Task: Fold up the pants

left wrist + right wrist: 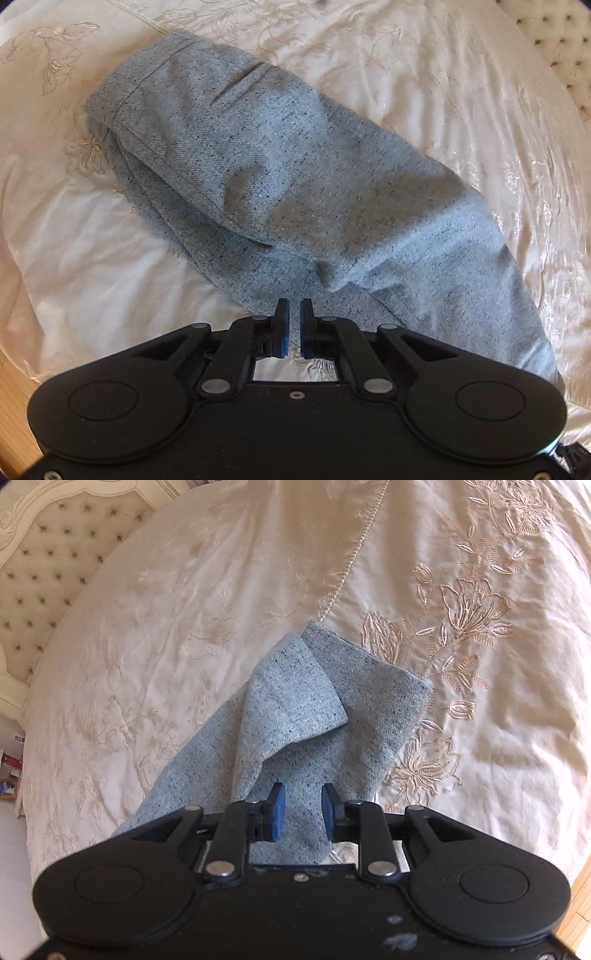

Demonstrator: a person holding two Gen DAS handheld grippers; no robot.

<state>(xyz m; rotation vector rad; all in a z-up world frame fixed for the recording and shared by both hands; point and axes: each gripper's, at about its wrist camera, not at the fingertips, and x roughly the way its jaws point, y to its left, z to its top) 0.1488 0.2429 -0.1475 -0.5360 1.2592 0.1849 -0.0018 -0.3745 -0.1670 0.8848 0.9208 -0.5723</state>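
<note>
Grey speckled pants lie on a cream embroidered bedspread, waistband and back pocket at the upper left, the legs running down to the right. My left gripper hovers over the pants' near edge with its blue pads almost together and nothing between them. In the right wrist view the leg ends lie on the bedspread, one hem flopped over the other. My right gripper is open just above the leg fabric, empty.
The bedspread covers the whole bed. A tufted headboard stands at the far left of the right wrist view and also shows in the left wrist view. Wooden floor shows past the bed's near edge.
</note>
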